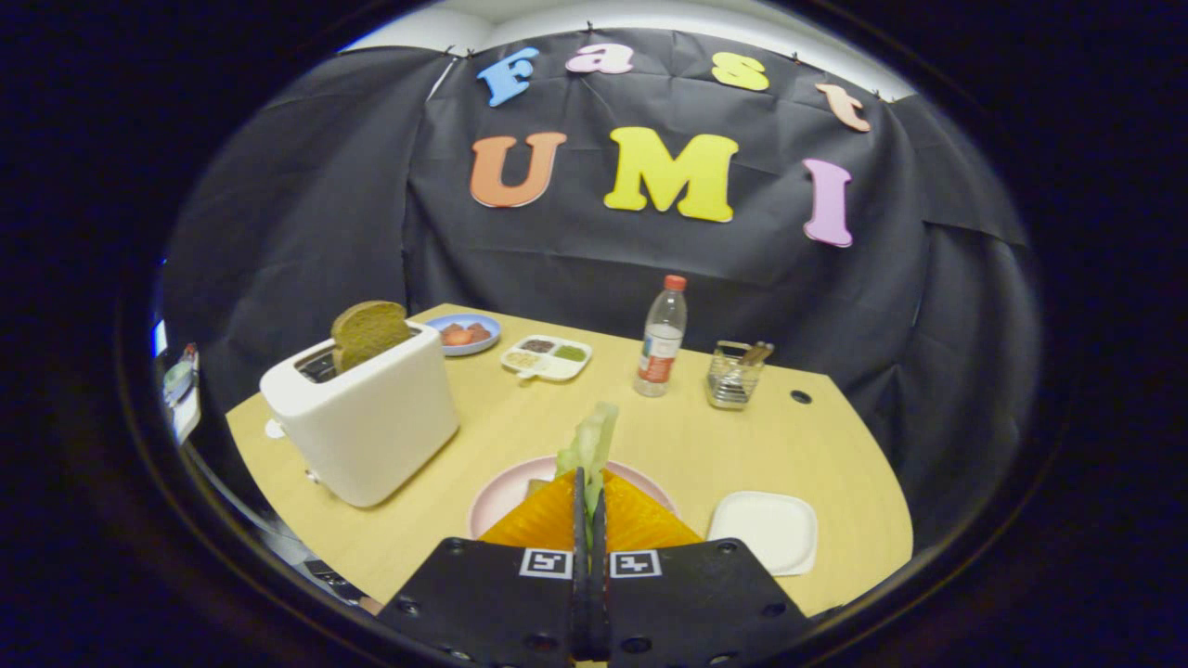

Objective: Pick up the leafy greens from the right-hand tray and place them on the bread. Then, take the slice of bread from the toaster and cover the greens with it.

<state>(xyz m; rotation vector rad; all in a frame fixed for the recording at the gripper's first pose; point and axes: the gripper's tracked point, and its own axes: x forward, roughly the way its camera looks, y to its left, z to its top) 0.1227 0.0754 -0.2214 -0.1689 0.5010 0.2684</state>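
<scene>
My gripper (588,492) is shut on the leafy greens (594,443), a pale green leaf that sticks up from between the two orange fingers (543,520). Under the fingers lies a pink plate (501,492); a sliver of bread (536,485) shows on it, mostly hidden by the fingers. To the left stands a white toaster (364,417) with a brown slice of bread (369,332) sticking out of its slot. To the right of the fingers lies a white square tray (766,529), bare.
At the back of the wooden table (520,427) are a blue plate with red food (464,334), a white divided dish (548,357), a water bottle with a red cap (661,339) and a clear holder with utensils (735,374).
</scene>
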